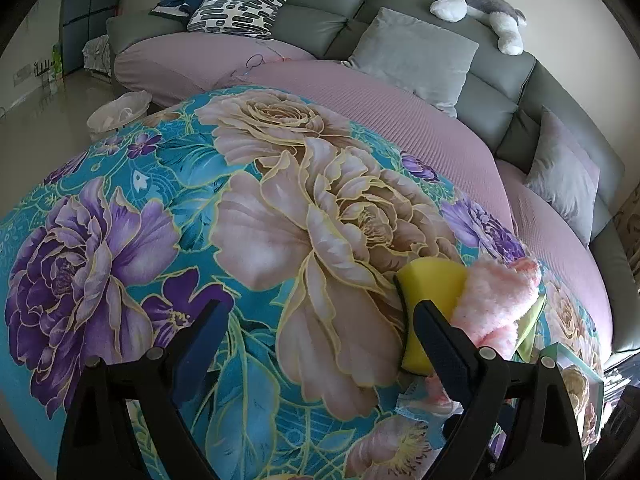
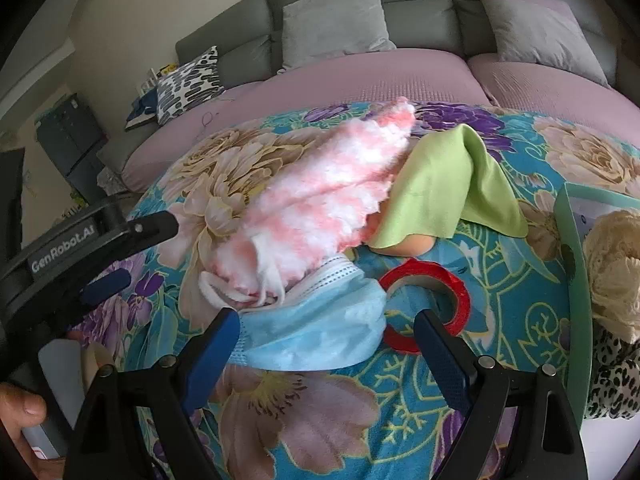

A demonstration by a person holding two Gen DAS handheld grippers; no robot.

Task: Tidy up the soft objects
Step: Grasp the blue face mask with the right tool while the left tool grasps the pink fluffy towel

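Black gripper (image 2: 326,344) frame, blue finger pads (image 2: 442,354), silver screws.

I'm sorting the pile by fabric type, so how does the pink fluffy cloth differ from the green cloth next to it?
The pink fluffy cloth is shaggy and mottled pink and white; the green cloth is smooth and plain light green. The pink one is the bulkier, stretched in a long heap, while the green one is thin and drapes in a peak over something beneath it. The pink cloth's edge overlaps the green cloth. Both lie crumpled on the floral cover.
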